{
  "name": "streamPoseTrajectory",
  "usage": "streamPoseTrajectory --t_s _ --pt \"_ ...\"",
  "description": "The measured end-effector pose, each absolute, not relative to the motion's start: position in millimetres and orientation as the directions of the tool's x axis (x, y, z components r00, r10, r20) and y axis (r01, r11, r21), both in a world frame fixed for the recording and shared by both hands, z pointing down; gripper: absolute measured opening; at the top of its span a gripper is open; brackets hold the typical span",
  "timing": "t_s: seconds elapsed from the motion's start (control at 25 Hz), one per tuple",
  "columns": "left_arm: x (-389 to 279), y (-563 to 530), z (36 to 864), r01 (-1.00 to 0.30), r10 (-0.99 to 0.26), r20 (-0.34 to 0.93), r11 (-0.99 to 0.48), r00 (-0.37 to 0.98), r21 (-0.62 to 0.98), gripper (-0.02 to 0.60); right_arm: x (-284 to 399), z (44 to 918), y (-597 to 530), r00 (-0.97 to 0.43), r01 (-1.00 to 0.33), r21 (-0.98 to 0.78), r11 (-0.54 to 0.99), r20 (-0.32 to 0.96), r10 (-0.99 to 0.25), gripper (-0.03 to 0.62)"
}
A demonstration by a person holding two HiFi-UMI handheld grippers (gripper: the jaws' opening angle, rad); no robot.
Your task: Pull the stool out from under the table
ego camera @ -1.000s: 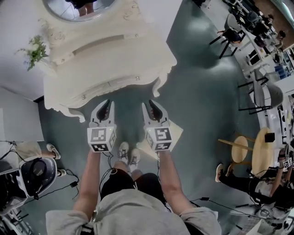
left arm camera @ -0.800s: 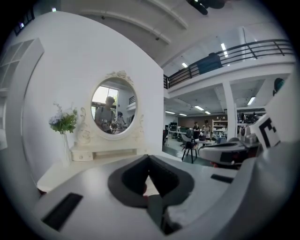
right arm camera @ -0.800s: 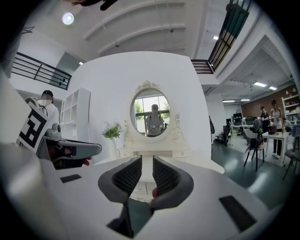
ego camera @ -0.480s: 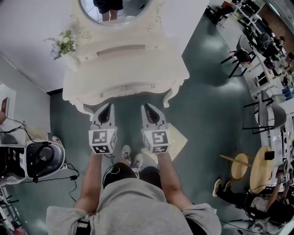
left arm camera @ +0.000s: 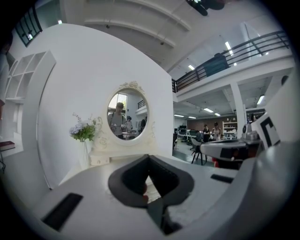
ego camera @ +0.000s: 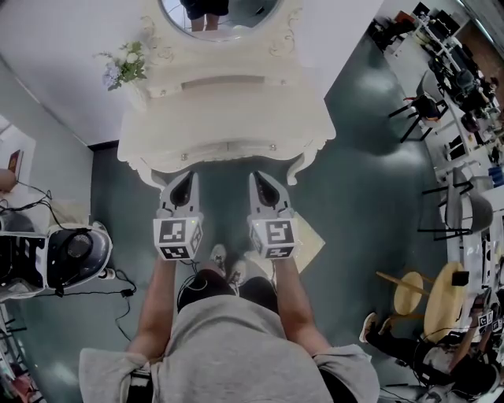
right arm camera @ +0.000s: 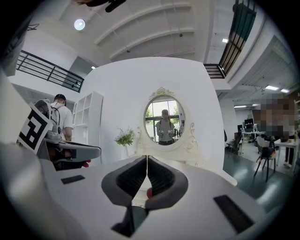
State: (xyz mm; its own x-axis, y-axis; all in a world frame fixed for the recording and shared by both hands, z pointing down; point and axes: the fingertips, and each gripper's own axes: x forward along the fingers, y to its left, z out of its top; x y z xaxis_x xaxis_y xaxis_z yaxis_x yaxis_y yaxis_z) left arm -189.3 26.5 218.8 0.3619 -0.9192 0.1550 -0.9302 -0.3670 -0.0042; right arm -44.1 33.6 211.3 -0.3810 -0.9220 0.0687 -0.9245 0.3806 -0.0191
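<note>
A white carved dressing table point(ego camera: 228, 110) with an oval mirror point(ego camera: 220, 12) stands in front of me. No stool shows in any view; the tabletop hides the space beneath it. A cream square thing point(ego camera: 309, 240) lies low by my right foot; I cannot tell what it is. My left gripper point(ego camera: 180, 183) and right gripper point(ego camera: 263, 183) hover side by side at the table's front edge. The left gripper point(left arm camera: 149, 159) is shut and holds nothing. The right gripper point(right arm camera: 147, 159) is closing its last bit, tips touching, nothing between them.
A vase of flowers point(ego camera: 126, 67) stands on the table's left corner. A white machine point(ego camera: 75, 256) with cables point(ego camera: 122, 303) sits on the floor at left. Round wooden tables point(ego camera: 441, 291), chairs point(ego camera: 461, 212) and a person point(ego camera: 394, 330) are at right.
The view has swung, so the table now lies centred ahead. Both grippers have come nearer to its front edge, still side by side.
</note>
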Motion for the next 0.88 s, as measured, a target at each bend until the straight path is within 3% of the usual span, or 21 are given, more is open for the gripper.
streamPoseTrajectory --t_s 0.88 --pt "-188.2 32.9 221.6 -0.928 -0.916 0.161 -0.372 0.366 -0.006 0.003 -42.6 216.0 38.1 -0.375 -0.927 -0.025 0.374 0.082 -0.923 0.020"
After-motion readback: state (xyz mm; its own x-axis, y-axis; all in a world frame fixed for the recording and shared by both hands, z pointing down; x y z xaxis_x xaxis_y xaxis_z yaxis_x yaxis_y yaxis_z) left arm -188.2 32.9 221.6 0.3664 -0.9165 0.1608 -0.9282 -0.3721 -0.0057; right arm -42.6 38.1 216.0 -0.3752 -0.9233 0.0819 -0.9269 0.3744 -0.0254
